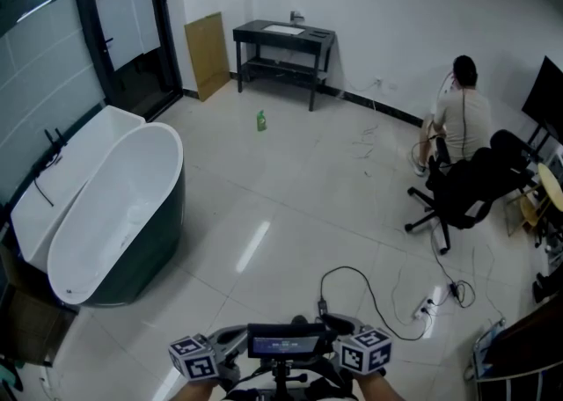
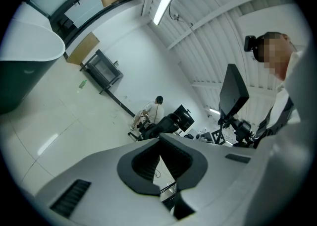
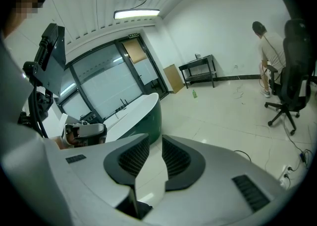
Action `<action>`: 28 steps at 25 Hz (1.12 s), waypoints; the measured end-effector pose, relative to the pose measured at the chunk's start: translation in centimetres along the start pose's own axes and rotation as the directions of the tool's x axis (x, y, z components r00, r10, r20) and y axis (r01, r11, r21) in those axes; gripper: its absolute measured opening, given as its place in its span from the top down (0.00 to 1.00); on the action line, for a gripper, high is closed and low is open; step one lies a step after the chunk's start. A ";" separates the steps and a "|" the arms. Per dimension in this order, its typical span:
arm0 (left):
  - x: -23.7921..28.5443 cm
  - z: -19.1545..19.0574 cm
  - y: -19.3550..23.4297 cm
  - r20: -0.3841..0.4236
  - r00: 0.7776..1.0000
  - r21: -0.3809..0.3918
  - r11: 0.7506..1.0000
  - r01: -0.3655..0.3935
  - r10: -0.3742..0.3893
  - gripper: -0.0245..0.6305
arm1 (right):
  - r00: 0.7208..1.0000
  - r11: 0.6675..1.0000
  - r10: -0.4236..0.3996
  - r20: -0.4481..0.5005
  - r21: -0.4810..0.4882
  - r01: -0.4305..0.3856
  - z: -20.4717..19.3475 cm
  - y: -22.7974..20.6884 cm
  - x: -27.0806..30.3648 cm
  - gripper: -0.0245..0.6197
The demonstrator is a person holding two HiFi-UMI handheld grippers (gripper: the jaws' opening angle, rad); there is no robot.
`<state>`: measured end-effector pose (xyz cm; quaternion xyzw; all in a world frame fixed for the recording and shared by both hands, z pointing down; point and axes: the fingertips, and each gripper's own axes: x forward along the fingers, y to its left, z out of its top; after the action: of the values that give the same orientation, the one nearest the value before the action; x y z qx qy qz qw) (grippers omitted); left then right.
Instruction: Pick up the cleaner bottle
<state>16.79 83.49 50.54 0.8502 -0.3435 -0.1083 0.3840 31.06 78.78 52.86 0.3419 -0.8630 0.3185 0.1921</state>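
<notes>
- A floor (image 1: 290, 206) of pale glossy tiles is seen across most of the head view, with a streak of light reflected at its middle.
- The bottle (image 1: 261, 120), small and green, is stood upright on the tiles in the upper middle of the frame, in front of a black table (image 1: 281, 39) set against the white wall.
- A cardboard sheet (image 1: 208, 54) is leaned on the wall left of the table, beside dark-framed glass doors (image 1: 132, 12) at the upper left.
- A tub (image 1: 149, 258), white inside and dark green outside, is placed along the left edge.
- At the upper right a person (image 1: 462, 113) is seated facing the wall, with a black chair (image 1: 471, 188) just below.
- A black cable (image 1: 369, 294) is looped over the tiles at the lower right and is run to a white power strip (image 1: 428, 305).
- The left gripper (image 2: 159, 143) is held with its jaws brought together at the tips; nothing is clamped.
- The right gripper (image 3: 155, 141) is held with a narrow gap between its jaws; only floor is seen through it.
- Both grippers are kept at the bottom edge of the head view, well apart from the bottle.
</notes>
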 end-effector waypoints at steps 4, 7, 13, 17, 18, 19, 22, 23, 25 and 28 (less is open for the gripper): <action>1.4 1.0 1.3 0.015 0.998 0.013 0.998 -0.056 0.055 0.98 | 1.000 1.000 0.011 -0.004 -0.005 -0.011 1.3 -2.3 1.3 0.83; 2.2 2.3 2.2 0.042 0.995 -0.009 0.995 -0.096 0.096 0.98 | 1.000 1.000 0.030 0.004 -0.005 -0.030 3.2 -3.6 2.6 0.83; 6.3 5.8 3.8 0.055 0.992 -0.003 0.993 -0.114 0.114 0.98 | 0.998 0.998 0.064 0.026 -0.020 -0.063 8.7 -7.1 5.4 0.83; 10.4 8.3 4.9 0.056 0.991 -0.005 0.993 -0.121 0.121 0.98 | 0.997 0.997 0.069 0.020 -0.024 -0.069 11.7 -10.7 6.8 0.83; 11.4 9.0 4.9 0.055 0.991 -0.003 0.992 -0.124 0.124 0.98 | 0.997 0.997 0.072 0.022 -0.026 -0.072 12.6 -11.4 6.9 0.83; 12.4 9.5 4.9 0.055 0.990 0.000 0.992 -0.127 0.127 0.98 | 0.997 0.997 0.077 0.023 -0.028 -0.076 13.4 -12.1 7.0 0.83; 14.5 10.9 4.9 0.055 0.989 0.015 0.990 -0.141 0.140 0.98 | 0.995 0.995 0.094 0.011 -0.039 -0.094 15.0 -13.7 7.5 0.83; 15.1 11.3 5.1 0.059 0.988 0.017 0.989 -0.146 0.144 0.98 | 0.995 0.994 0.099 0.006 -0.042 -0.099 15.3 -14.1 7.7 0.83; 15.9 12.0 5.5 0.062 0.986 0.018 0.988 -0.155 0.154 0.98 | 0.994 0.994 0.105 0.000 -0.040 -0.105 15.8 -14.9 8.1 0.83; 16.5 12.8 6.2 0.049 0.985 0.022 0.985 -0.170 0.168 0.98 | 0.994 0.994 0.110 0.000 -0.026 -0.109 16.3 -15.5 8.5 0.83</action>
<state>20.22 62.16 47.67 0.8201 -0.4247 -0.0908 0.3726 34.37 54.97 52.19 0.2918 -0.8846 0.3171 0.1781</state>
